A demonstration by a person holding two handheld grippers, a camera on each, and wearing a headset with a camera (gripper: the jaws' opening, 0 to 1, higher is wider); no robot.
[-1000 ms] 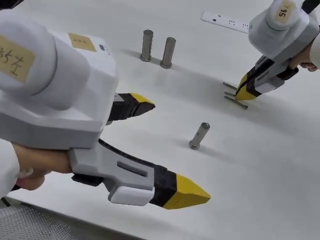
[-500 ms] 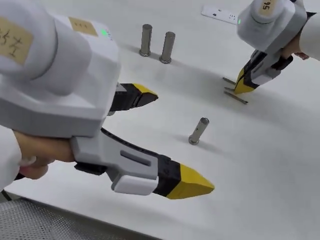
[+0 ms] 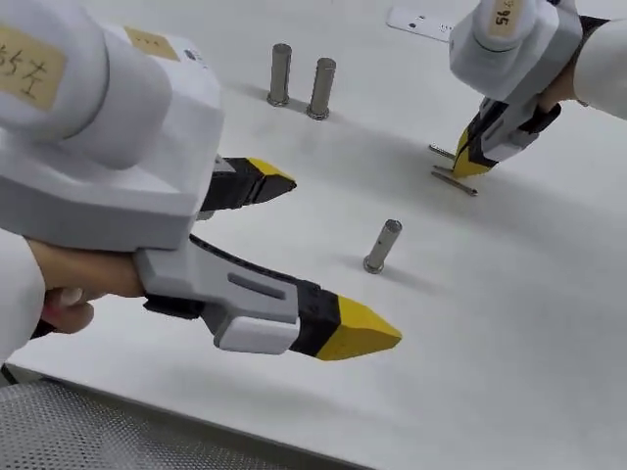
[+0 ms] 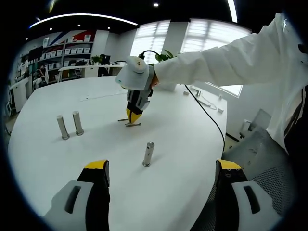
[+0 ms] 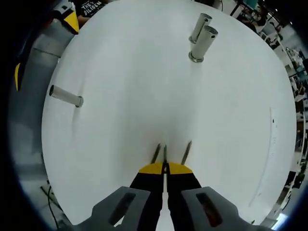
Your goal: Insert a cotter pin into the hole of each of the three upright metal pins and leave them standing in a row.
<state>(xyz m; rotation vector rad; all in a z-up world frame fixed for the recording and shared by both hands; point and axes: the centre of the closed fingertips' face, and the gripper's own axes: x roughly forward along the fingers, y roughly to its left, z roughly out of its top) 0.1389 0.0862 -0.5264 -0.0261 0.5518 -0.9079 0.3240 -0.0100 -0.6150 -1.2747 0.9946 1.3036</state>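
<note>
Two metal pins stand upright side by side at the back of the white table. The third pin stands alone nearer me, seen also as pin and pin. Three thin cotter pins lie close together at the right. My right gripper is down on them, jaws pressed together with the middle cotter pin sticking out between the tips. My left gripper hovers wide open, holding nothing, left of the lone pin.
A white power strip lies at the table's far edge. A cable runs across the table's right side. The table's near edge runs below my left gripper, with a mesh chair seat under it.
The camera has shifted a little. My right gripper has tipped more upright while its tips stay on the cotter pins. My left gripper remains open in much the same place.
</note>
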